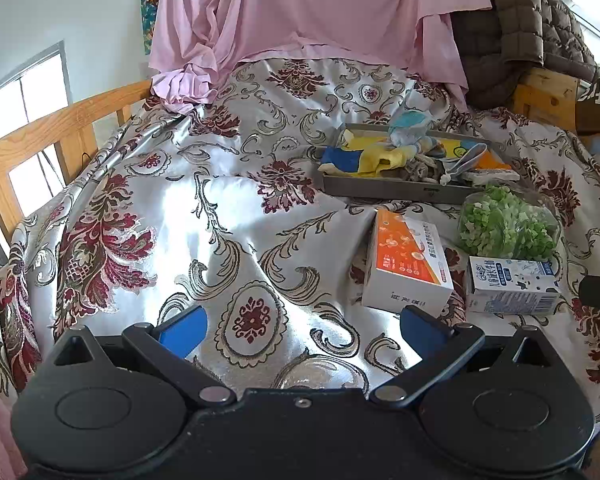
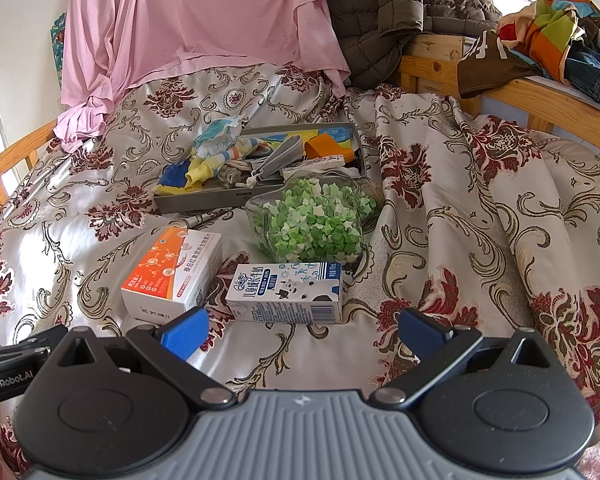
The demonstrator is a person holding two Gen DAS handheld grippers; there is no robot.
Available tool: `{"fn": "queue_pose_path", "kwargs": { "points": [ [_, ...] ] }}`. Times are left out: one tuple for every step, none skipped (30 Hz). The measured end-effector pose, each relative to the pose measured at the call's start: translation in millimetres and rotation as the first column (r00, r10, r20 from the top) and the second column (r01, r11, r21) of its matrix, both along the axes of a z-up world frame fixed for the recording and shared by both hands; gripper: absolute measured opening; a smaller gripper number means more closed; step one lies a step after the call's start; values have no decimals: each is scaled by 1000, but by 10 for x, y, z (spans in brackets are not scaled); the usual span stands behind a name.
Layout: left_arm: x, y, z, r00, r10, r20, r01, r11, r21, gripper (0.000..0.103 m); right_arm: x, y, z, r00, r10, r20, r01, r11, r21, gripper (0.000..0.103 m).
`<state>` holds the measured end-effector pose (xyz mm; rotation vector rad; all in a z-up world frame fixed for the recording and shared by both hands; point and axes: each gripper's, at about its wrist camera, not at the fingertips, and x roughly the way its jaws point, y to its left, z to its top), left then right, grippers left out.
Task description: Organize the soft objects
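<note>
Hovering empty over the bed (image 2: 440, 184), the right claw (image 2: 302, 330) and left claw (image 1: 302, 330) are both spread wide. Soft cloths (image 2: 198, 170) lie heaped in the far tray (image 2: 204, 202), beyond the cartons. I'd reach over the milk carton (image 2: 286, 292) and star jar (image 2: 312, 224), pinching one cloth fold only.

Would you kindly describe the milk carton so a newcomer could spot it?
On the flowered bedspread, find the grey tray. Nearer than it lies the milk carton, on its side beside an orange box; it alone is white and blue.
</note>
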<state>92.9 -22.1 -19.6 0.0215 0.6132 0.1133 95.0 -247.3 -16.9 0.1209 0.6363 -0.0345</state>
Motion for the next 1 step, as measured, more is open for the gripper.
{"fn": "queue_pose_path", "kwargs": {
  "points": [
    [4, -1, 2, 1000, 1, -2, -1, 1000, 2, 102, 0, 0, 0, 1000, 0, 0, 0, 1000, 0, 103]
  ]
}}
